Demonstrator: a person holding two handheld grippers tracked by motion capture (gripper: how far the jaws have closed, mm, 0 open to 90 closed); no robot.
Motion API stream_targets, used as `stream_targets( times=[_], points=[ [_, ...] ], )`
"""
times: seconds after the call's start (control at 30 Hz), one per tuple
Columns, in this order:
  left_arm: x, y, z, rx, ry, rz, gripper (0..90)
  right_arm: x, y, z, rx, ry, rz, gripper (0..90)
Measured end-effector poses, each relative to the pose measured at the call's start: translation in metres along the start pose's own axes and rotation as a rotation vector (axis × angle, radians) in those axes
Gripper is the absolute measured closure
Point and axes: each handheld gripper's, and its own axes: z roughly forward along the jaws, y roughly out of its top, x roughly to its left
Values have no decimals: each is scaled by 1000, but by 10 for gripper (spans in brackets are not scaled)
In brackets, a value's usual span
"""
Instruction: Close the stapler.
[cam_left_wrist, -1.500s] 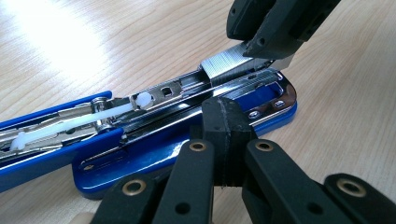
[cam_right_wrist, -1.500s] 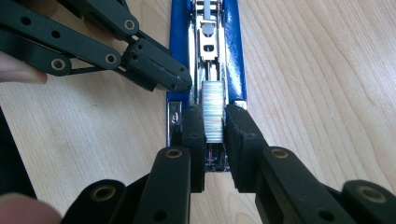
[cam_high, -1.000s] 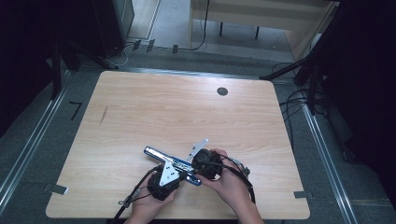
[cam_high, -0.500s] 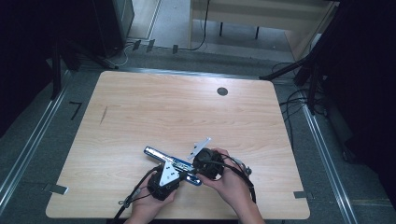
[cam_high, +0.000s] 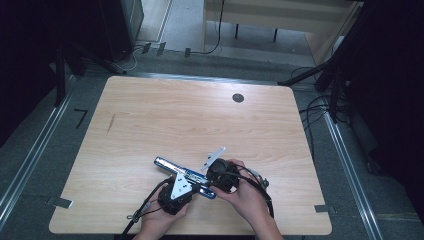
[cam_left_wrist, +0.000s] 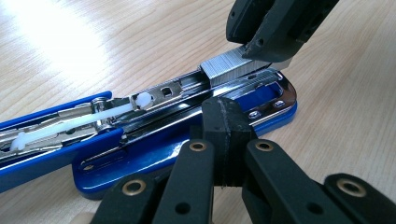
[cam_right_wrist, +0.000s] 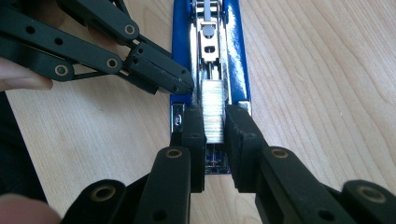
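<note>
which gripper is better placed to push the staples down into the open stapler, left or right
Right, probably. The right hand-held gripper holds the staple strip directly over the blue stapler, in its open channel. The left hand-held gripper presses shut against the stapler's side, seemingly steadying it.

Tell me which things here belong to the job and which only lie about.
In the job:
stapler, opened flat
staples, held by the right tool
left tool, shut and pressing on the stapler's side

Lying about:
grommet in the table
cables on the floor
</note>
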Motion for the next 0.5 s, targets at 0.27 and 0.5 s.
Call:
stream_targets(
  times=[0.27,0.5],
  points=[
    [0,0,0,0,0,0,900,0,0,2,0,-8,-7,795],
    [0,0,0,-1,-2,-1,900,1,1,3,1,-18,-16,792]
  ],
)
